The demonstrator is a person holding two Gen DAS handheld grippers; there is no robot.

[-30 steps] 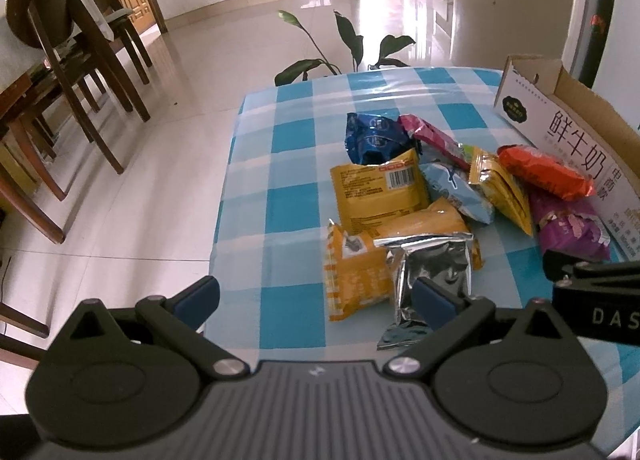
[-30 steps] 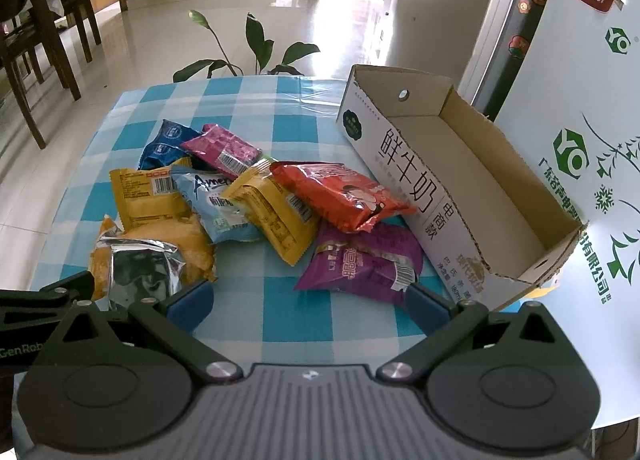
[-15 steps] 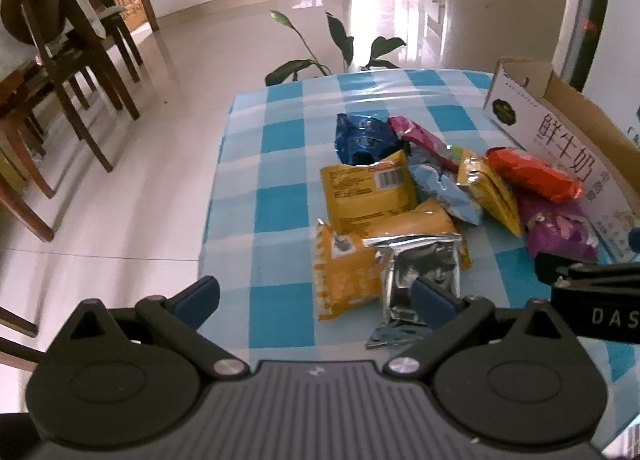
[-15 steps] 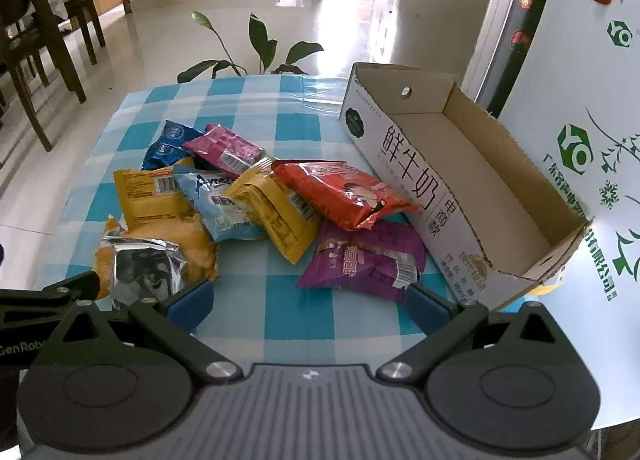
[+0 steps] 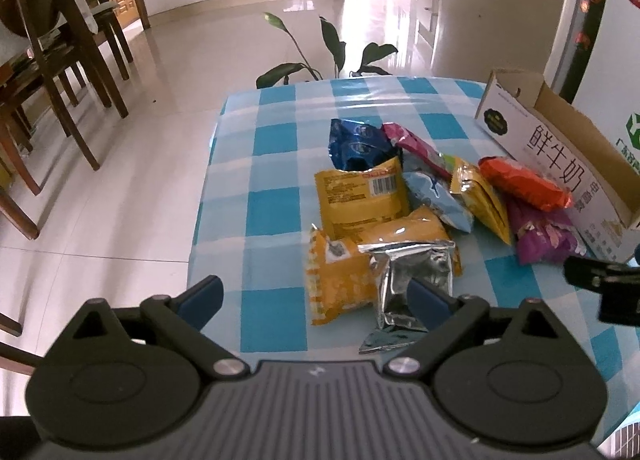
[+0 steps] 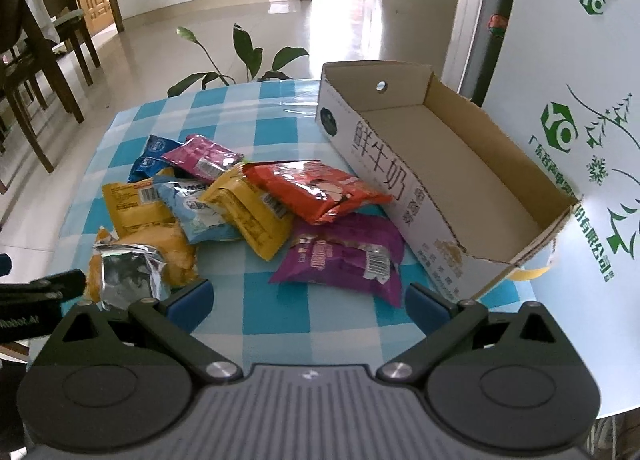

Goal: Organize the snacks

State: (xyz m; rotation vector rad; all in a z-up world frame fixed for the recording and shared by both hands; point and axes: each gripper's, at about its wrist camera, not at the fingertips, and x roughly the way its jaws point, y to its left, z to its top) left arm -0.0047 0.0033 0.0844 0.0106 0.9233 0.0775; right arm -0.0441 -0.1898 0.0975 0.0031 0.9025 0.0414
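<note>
Heap of snack packets (image 6: 248,211) on the checked counter (image 5: 272,163), just beside the open cardboard box (image 6: 460,179). Nearest the box: purple packet (image 6: 344,256), with an orange packet (image 6: 316,189) on top. Farthest from the box: silver packet (image 5: 408,280). Left hand-held gripper (image 5: 316,298) wide, jaws closing, over the silver packet without pinching it. Right hand-held gripper (image 6: 308,302) wide, holding nothing, near the purple packet.
</note>
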